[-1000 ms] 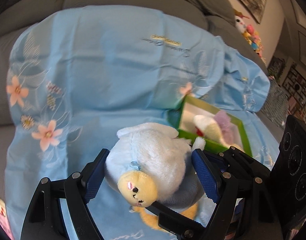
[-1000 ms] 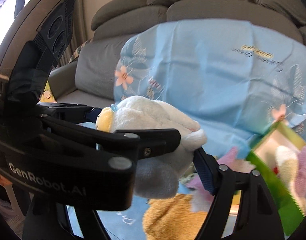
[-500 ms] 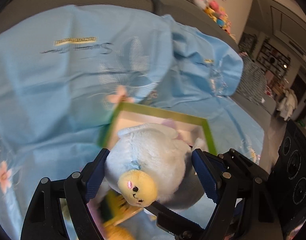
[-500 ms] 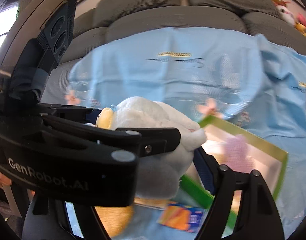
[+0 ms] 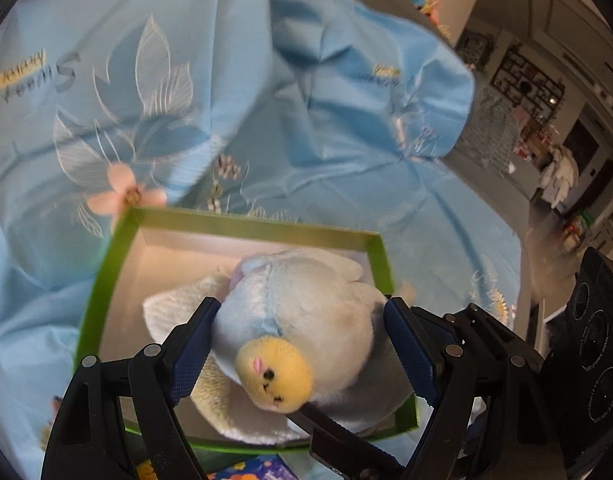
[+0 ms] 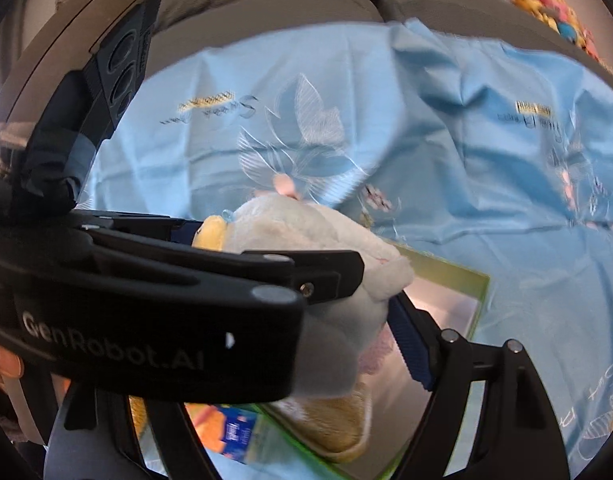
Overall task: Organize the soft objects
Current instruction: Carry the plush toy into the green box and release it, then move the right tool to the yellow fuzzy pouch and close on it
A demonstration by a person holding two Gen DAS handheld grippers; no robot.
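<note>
Plush bird (image 5: pixel 306 320) was pinched between left gripper (image 5: pixel 302 344) pads, above green box (image 5: pixel 242 224) holding other plush; release pending. Right gripper (image 6: pixel 386 320) state indeterminate.

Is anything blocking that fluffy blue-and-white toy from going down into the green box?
No lid covers the green-rimmed box. The left tool holds the pale blue plush with the yellow face right above it. A cream plush already lies inside, so the new one would land partly on it.

Plush bird (image 5: pixel 306 320) now over green box (image 5: pixel 242 224)
</note>
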